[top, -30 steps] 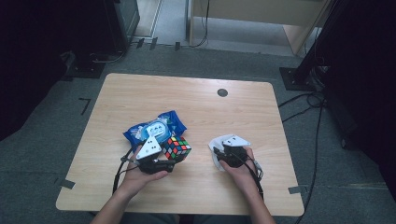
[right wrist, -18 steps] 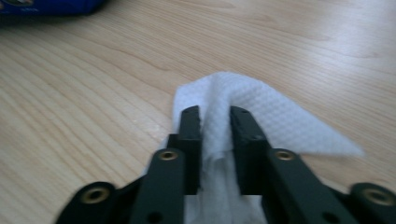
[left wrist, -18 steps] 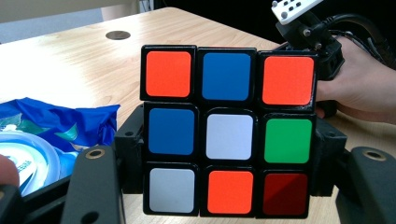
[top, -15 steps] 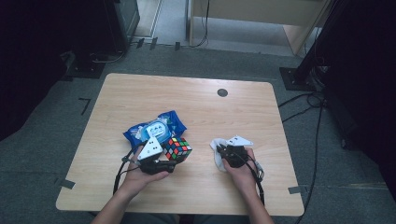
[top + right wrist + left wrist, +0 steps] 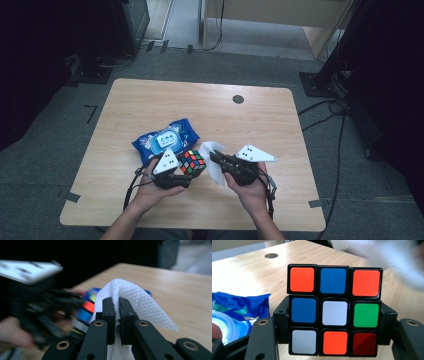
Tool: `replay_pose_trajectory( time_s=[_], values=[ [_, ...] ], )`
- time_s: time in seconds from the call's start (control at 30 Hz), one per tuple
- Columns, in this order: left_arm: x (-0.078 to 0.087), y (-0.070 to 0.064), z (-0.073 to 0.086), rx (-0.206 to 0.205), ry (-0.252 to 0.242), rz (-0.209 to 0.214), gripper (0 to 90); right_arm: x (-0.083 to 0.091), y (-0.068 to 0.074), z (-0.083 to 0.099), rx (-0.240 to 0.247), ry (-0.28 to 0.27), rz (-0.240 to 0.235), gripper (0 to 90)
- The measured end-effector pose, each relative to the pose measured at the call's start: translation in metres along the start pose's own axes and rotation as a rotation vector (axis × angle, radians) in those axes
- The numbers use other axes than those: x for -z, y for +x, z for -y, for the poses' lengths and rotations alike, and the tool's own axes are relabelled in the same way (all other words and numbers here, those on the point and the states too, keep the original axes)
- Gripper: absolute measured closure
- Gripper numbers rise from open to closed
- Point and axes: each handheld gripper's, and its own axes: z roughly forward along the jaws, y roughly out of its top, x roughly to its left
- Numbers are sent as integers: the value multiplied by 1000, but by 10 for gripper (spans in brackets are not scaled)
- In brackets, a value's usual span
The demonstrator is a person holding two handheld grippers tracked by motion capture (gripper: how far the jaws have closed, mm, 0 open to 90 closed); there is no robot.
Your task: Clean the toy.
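**Cube held for wiping**

The cube (image 5: 335, 310) is clamped between the left gripper (image 5: 172, 172) jaws, raised off the table (image 5: 270, 125). A wipe (image 5: 130, 302) is pinched by the right gripper (image 5: 117, 315), probably brought in for cleaning; contact is blurred.

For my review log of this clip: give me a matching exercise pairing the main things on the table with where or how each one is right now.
Things:
1. puzzle cube
2. white wipe
3. blue wipes pack
4. dark round spot

States:
A. lying on the table
B. pinched in the right gripper
C. in the tabletop's far part
D. clamped in the left gripper

Pairs: 1-D, 2-B, 3-A, 4-C
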Motion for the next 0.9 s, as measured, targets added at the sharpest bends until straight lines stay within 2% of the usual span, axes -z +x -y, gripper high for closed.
replay_pose_trajectory(
  time_s=[0.1,0.17,0.3,0.4,0.47,0.6,0.67,0.73,0.83,0.9],
  values=[
    [-2,-5,0,-14,6,12,339,1,19,-6,18,-37,-50,861],
    [-3,-8,-1,-23,7,19,339,-3,25,-5,19,-27,-71,861],
    [-3,-11,-2,-27,-2,27,339,-13,28,3,25,7,-62,861],
    [-2,-10,-2,-32,4,18,339,-16,24,8,10,2,-54,860],
    [-2,-9,-2,-22,-3,21,339,-17,21,9,14,7,-27,860],
    [0,-9,-3,-29,-6,18,339,-18,9,14,-5,21,25,860],
    [0,-8,-3,-32,-1,17,339,-19,2,17,4,49,68,860],
    [1,-8,-3,-29,-8,19,340,-22,-7,21,-10,84,103,860],
    [3,-8,-5,-16,-39,31,339,-26,-20,29,-13,183,177,861],
    [4,-7,-5,-23,-36,24,339,-25,-26,32,-49,183,192,861]
  ],
)
